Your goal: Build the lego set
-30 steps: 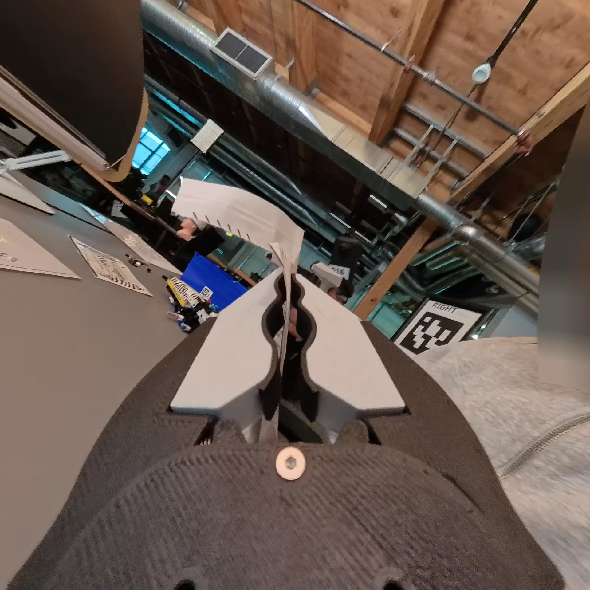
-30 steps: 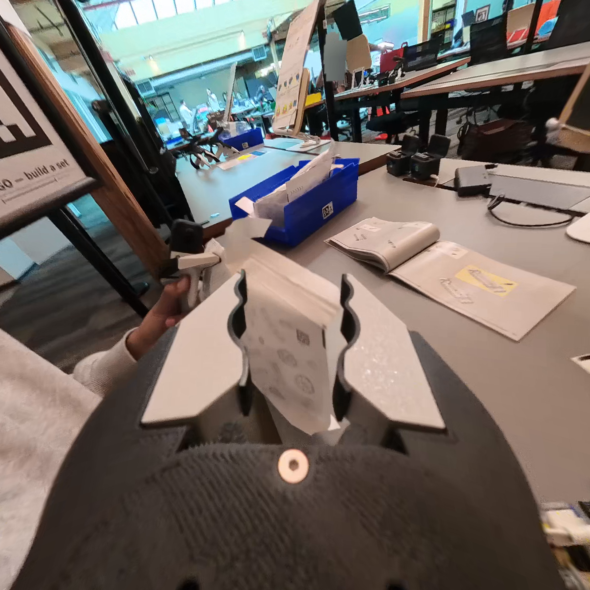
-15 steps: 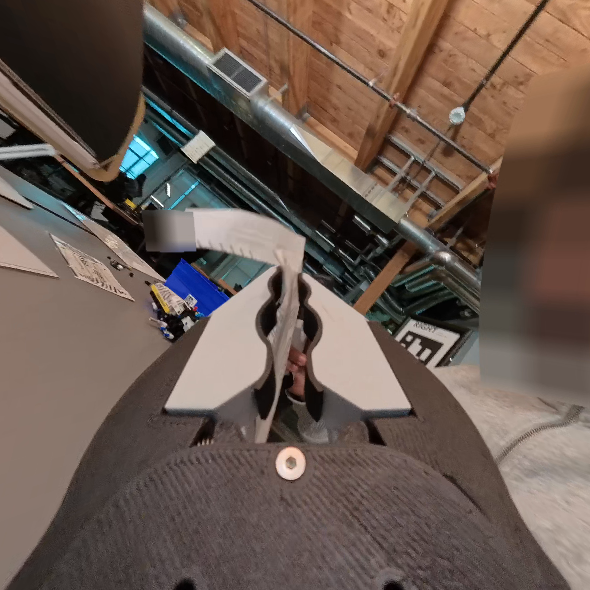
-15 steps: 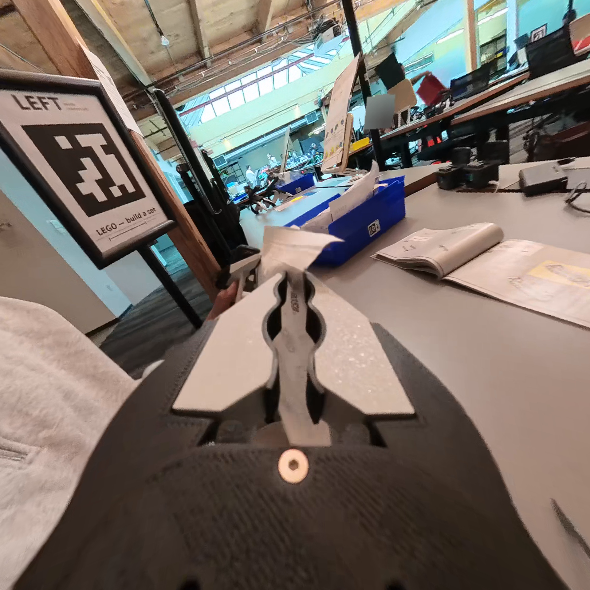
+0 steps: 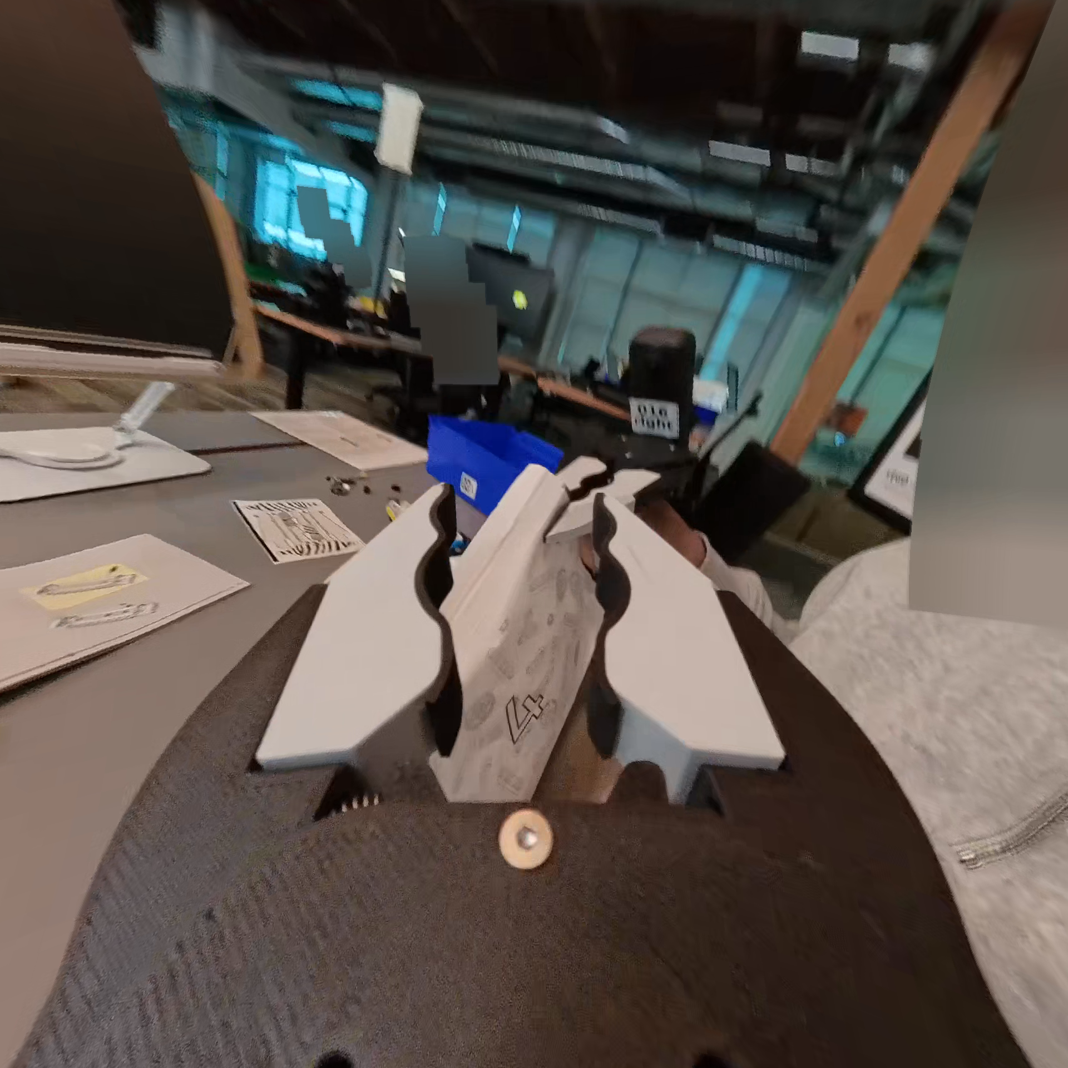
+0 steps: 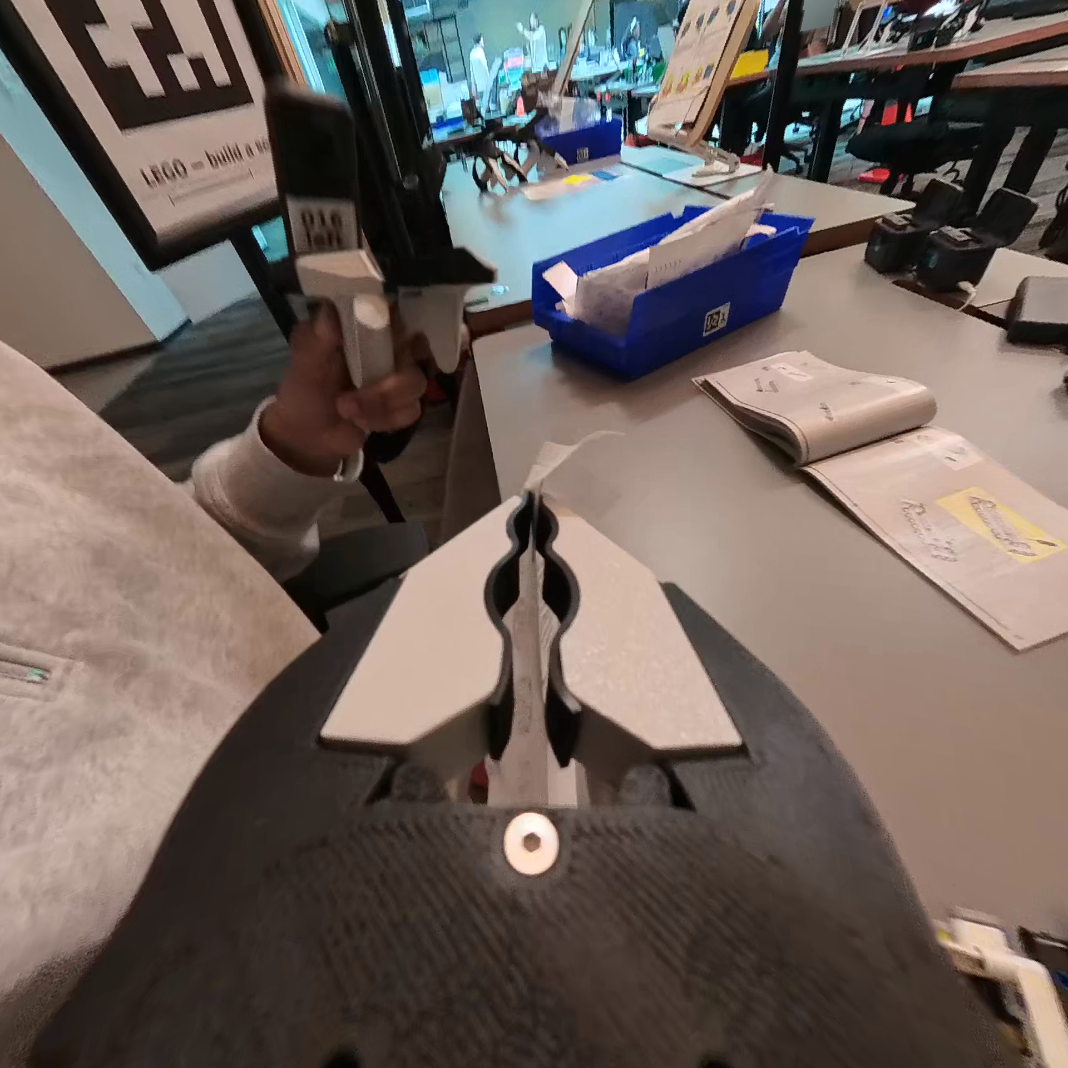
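Two grippers with flat pale grey fingers, wavy black pads and ribbed black bodies work at one white paper bag printed with faint grey part outlines.

In the left wrist view the left gripper (image 5: 523, 508) has its jaws spread, and the paper bag (image 5: 520, 647) runs loosely up the gap between them as a folded, creased strip; whether the pads touch it I cannot tell. Beyond the fingertips the right gripper (image 5: 595, 482), seen small, has its tips closed on the bag's far end.

In the right wrist view the right gripper (image 6: 534, 503) has its jaws pressed together on the bag (image 6: 529, 653), which shows edge-on as a thin sheet, its crumpled torn top flaring out past the tips. This gripper points forward and slightly down over the near edge of the smooth grey table (image 6: 722, 578). The left gripper (image 6: 399, 323) is raised to the left, off the table edge, gripped around its handle by the person's left hand (image 6: 341, 404), whose wrist comes out of a fuzzy light grey sleeve (image 6: 254, 491).

On the table lie an open instruction booklet (image 6: 867, 451) with a curled page, and a glossy blue plastic bin (image 6: 676, 306) stuffed with more white paper bags. A striped sticker sheet (image 5: 297, 529) lies flat near small loose parts.
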